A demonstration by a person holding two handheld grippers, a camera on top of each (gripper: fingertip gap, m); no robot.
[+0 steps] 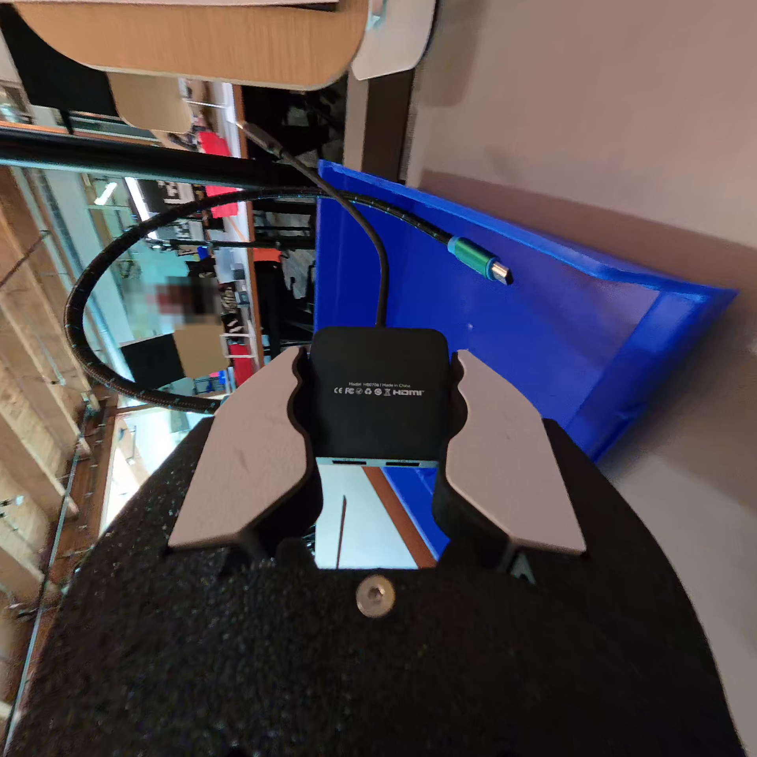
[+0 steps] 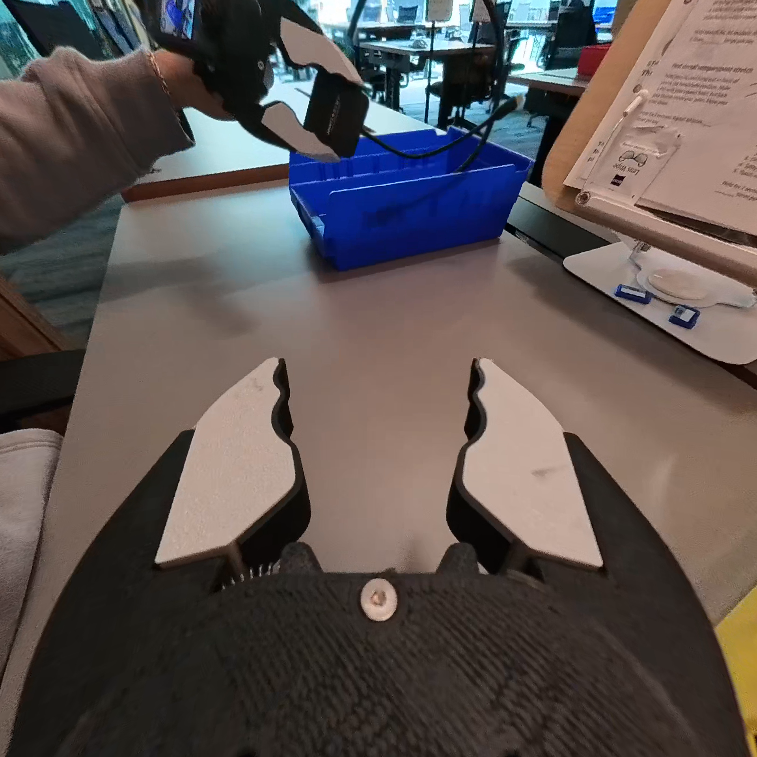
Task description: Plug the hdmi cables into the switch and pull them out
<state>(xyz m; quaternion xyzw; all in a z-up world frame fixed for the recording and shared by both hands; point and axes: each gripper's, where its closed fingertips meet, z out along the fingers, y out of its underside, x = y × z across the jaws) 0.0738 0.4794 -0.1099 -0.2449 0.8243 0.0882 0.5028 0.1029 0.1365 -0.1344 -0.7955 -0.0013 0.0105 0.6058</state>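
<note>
The left claw (image 1: 379, 356) is clenched on the black switch (image 1: 379, 393), lifted in the air above the blue bin (image 2: 409, 205). A braided cable (image 1: 102, 254) with a green plug (image 1: 477, 260) loops beside the switch, its plug free in front of the bin's inner wall. The right claw (image 2: 379, 364) is released, spread wide over the grey surface (image 2: 368, 311) on the near side of the bin, holding nothing.
</note>
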